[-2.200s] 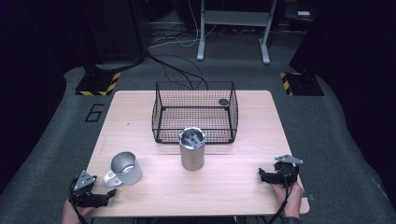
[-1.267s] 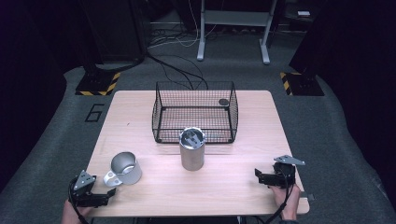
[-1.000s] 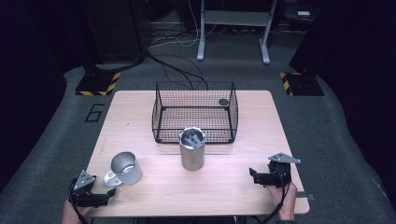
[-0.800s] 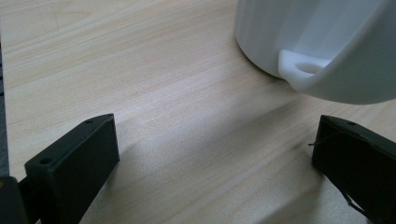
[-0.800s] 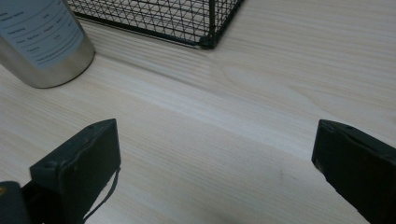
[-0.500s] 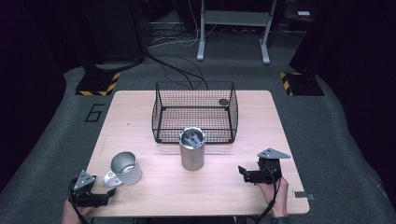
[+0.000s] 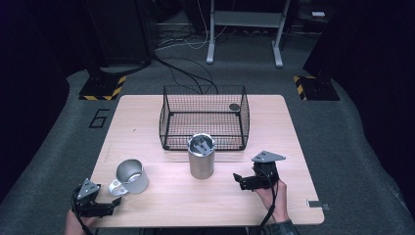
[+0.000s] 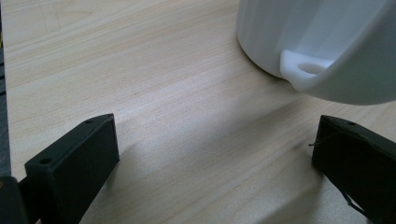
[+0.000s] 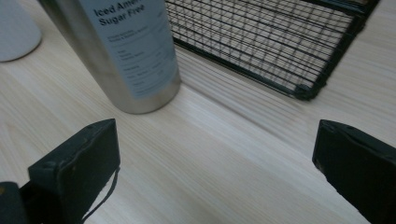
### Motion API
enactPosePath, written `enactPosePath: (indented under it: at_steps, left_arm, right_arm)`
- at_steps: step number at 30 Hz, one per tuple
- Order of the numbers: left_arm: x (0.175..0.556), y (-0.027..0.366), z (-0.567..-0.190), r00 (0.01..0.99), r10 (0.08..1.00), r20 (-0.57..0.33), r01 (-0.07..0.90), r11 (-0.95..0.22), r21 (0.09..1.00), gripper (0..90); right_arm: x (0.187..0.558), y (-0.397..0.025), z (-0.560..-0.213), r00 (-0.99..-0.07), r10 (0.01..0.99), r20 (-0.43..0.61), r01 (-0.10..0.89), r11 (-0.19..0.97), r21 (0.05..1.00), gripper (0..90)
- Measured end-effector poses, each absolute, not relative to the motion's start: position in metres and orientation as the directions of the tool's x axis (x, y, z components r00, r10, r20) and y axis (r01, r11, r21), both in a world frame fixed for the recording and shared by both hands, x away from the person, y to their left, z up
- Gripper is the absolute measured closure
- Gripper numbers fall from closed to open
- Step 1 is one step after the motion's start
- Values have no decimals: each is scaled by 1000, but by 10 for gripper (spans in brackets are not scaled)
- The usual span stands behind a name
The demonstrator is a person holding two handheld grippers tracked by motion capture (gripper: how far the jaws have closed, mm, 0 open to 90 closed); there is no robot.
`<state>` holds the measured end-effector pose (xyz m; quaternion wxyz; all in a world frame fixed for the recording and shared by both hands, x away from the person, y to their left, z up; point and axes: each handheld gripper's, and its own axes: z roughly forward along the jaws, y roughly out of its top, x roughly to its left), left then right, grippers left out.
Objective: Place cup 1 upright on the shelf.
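A tall silver can [image 7: 201,156] stands upright at the table's middle, just in front of a black wire basket [image 7: 204,117]. Its label shows in the right gripper view [image 9: 126,51]. My right gripper [image 7: 241,179] hovers open to the can's right, jaws pointing at it, a short gap away. A white mug [image 7: 130,176] lies tipped on its side at the front left; its handle [image 8: 310,70] is close up in the left gripper view. My left gripper [image 7: 111,204] rests open at the table's front left corner, just short of the mug.
A small dark round object [image 7: 234,106] lies in the basket's back right corner. The basket's near corner [image 9: 306,91] is close to my right gripper. A small grey piece [image 7: 317,204] lies at the table's front right edge. Cables and stands cover the floor beyond.
My right gripper has moved left and forward from the table's right edge toward the silver can. The left gripper, mug, can and basket have stayed put.
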<state>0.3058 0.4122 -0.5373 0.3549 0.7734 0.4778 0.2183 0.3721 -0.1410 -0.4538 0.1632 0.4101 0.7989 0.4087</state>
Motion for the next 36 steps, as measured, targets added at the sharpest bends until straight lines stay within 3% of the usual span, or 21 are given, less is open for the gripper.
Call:
enactPosePath:
  at_steps: [36]
  left_arm:
    - [306, 412, -538, 442, 897, -3, 584, -286, 759, 4]
  right_arm:
    - [406, -55, -415, -784, 617, 60, 413, 447, 794, 0]
